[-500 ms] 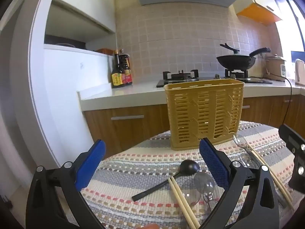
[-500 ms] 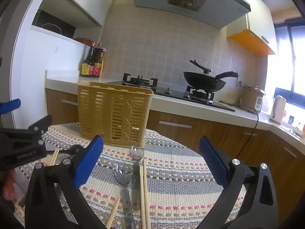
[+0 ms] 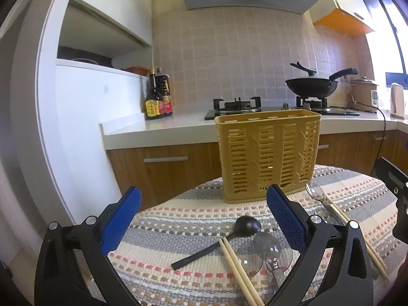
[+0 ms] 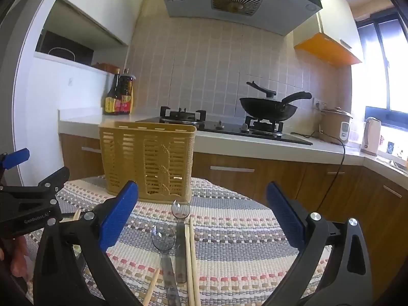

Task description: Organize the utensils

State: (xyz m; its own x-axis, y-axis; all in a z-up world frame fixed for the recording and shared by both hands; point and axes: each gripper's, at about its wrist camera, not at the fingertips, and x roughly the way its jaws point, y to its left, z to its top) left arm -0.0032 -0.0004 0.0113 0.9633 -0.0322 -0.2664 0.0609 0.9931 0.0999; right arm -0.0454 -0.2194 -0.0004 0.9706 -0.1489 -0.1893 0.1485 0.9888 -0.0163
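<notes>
While nothing is gripped: my left gripper (image 3: 204, 219) and right gripper (image 4: 202, 214) both stand wide, empty.
Risk: clear spoons (image 4: 163, 237) are slick and lie touching chopsticks (image 4: 190, 255); I could pinch both or skid.
Axis: black spoon (image 3: 216, 242) lies diagonal, bowl toward the yellow basket (image 3: 267, 153).
Place: everything lies on the striped mat (image 4: 229, 229), basket empty behind.

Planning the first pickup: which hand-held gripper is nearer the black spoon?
Left. The black spoon lies just ahead between the left hand-held gripper's open jaws; the right hand-held gripper hovers farther right, over clear spoons.
</notes>
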